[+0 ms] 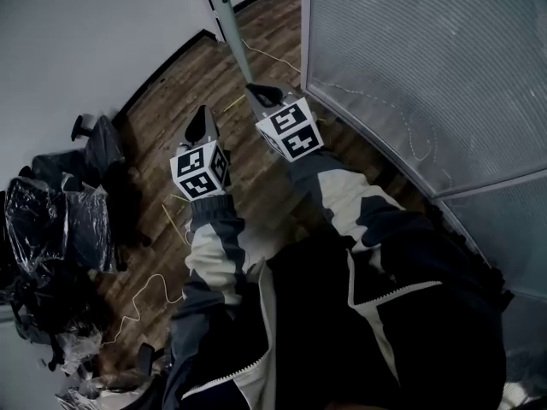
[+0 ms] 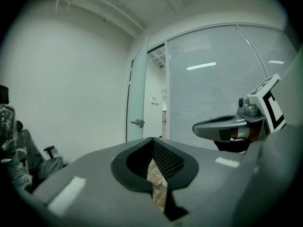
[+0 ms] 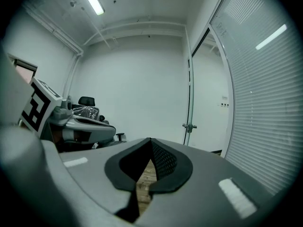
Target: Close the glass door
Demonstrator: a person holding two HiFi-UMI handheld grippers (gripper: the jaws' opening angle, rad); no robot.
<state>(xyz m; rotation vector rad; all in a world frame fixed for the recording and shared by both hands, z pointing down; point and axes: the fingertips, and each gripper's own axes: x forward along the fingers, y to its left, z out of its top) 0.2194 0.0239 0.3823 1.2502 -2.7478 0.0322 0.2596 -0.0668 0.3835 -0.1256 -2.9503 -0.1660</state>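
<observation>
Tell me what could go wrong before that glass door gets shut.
1. A loose cable lies on the wood floor near the glass door; the person might trip on it.
2. The left gripper and right gripper are both shut, so either could slip off the small door handle.

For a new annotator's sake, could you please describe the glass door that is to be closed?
Follow the striped glass wall to the opening where it ends. The glass door stands open there, a tall pale pane. Unlike the wall panels, it is smooth and carries a small metal handle.
</observation>
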